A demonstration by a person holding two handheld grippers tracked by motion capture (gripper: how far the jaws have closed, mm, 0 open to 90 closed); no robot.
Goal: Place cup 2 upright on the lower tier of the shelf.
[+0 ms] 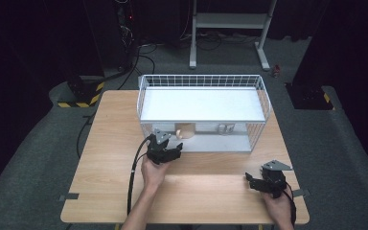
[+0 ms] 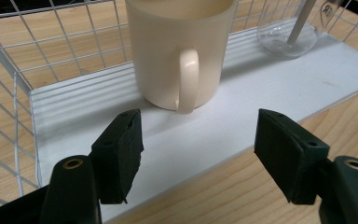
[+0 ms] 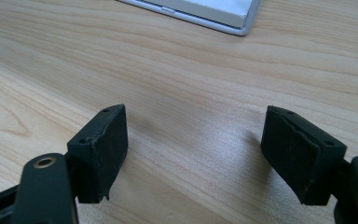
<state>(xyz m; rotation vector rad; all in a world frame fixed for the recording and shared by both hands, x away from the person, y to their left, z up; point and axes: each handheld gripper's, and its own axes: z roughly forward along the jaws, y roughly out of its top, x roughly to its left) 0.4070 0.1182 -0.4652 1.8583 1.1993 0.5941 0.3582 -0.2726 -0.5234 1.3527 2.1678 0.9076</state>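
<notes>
Left gripper (image 2: pixel 198 156) gaping before glossy cream mug (image 2: pixel 179 49), looped handle.

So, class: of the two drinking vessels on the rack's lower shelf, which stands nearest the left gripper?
The cream ceramic mug, handle facing the open left gripper; the clear glass stands farther along the shelf.

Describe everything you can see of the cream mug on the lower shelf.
The cream mug looks like glazed ceramic, plain, with one looped handle facing the left tool. It stands upright on the white lower shelf of the wire rack, apart from a clear glass. The tool's jaws stand open short of it; nothing touches it but the shelf.
</notes>
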